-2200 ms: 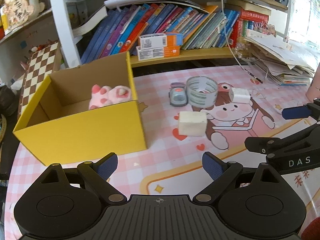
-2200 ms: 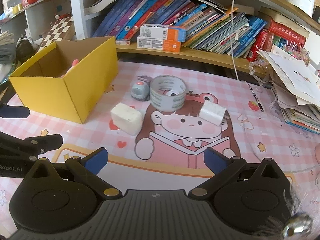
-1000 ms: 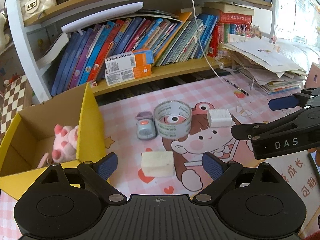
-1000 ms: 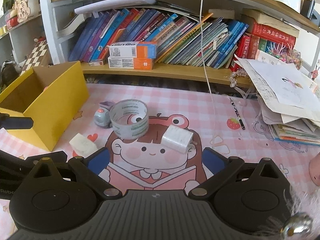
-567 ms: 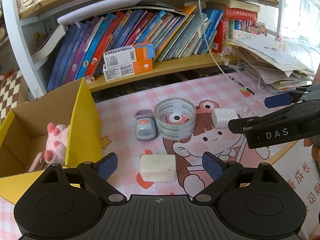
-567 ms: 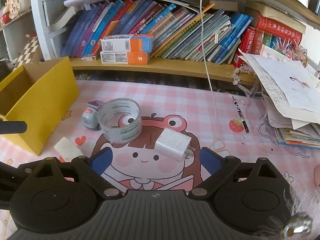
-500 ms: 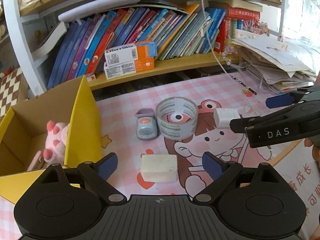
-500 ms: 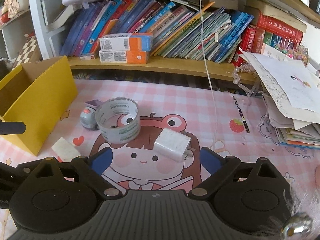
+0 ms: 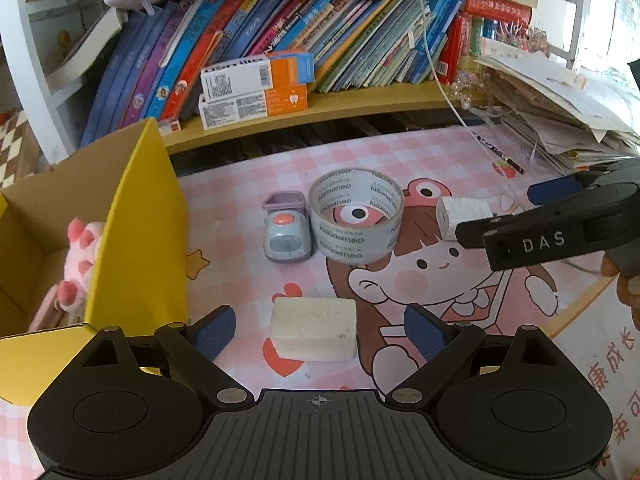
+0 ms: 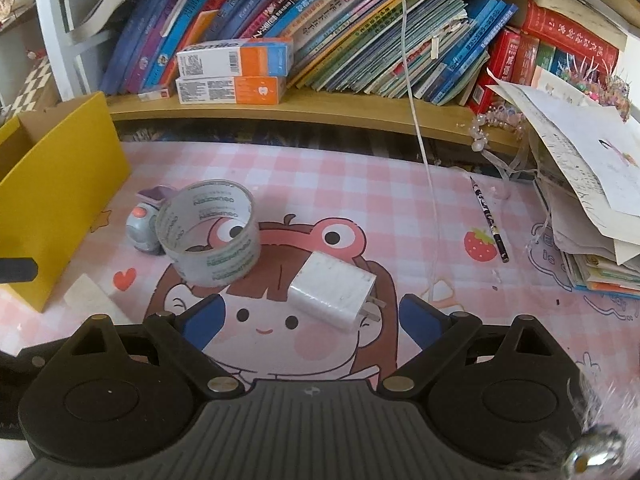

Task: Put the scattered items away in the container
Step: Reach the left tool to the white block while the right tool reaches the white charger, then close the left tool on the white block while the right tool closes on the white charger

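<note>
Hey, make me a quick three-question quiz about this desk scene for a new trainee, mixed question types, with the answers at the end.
1. True or false: the pink plush toy already lies inside the yellow box.
2. Which item lies between the open fingers of the left gripper? A) tape roll B) cream block C) toy car
3. Fill in: the right gripper is lined up on the white ____.

Key: 1 true. 2 B. 3 charger; its prongs point toward the right finger, and neither gripper grips anything yet.
</note>
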Available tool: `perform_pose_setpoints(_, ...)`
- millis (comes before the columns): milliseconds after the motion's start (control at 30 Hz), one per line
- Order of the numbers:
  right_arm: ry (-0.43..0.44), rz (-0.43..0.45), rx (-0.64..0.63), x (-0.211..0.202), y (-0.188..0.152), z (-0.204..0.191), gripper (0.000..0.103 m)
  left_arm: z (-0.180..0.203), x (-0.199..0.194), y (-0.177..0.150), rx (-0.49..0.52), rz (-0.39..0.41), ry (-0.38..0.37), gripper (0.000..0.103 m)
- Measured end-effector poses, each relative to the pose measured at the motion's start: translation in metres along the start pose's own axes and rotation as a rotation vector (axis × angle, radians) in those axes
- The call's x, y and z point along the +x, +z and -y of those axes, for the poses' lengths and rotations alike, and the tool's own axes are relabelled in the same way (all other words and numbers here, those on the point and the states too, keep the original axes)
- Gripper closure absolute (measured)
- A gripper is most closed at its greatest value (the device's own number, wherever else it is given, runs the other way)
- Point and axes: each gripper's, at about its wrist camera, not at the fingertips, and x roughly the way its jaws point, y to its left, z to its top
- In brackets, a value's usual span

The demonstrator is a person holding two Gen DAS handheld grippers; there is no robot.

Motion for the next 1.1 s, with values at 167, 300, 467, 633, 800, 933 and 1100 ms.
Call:
perform_pose_setpoints(167,-0.004,-0.013,0.003,0.012,0.002,0.003,0.009,-0.001,0.009,-0.001,-0.001,-0.019,-0.005,0.01)
perform_pose_setpoints(300,-0.006,-0.023,0.001,0.02,0.003,0.004,0.009,-0.001,0.014,-0.002,-0.002,-0.025,-0.013,0.011)
perform_pose_setpoints(467,-0.016,-0.028,0.004,0.031,0.007,0.005,0.012,-0.001,0.02,-0.003,-0.004,-0.024,-0.014,0.011)
perform_pose_setpoints(633,-0.023,-0.041,0.003,0.042,0.01,0.007,0.015,-0.002,0.026,-0.002,-0.015,-0.026,-0.008,0.011)
perform_pose_setpoints(800,-0.021,-0.051,0.001,0.049,0.009,0.007,0.016,-0.002,0.032,-0.002,-0.012,-0.036,-0.019,0.016)
perform_pose_setpoints(933,-0.022,-0.058,0.004,0.053,0.009,0.007,0.018,-0.002,0.036,-0.003,-0.011,-0.048,-0.03,0.021)
perform_pose_setpoints(1100,-0.023,-0.064,0.006,0.057,0.01,0.008,0.022,-0.004,0.041,-0.003,-0.022,-0.067,-0.046,0.03)
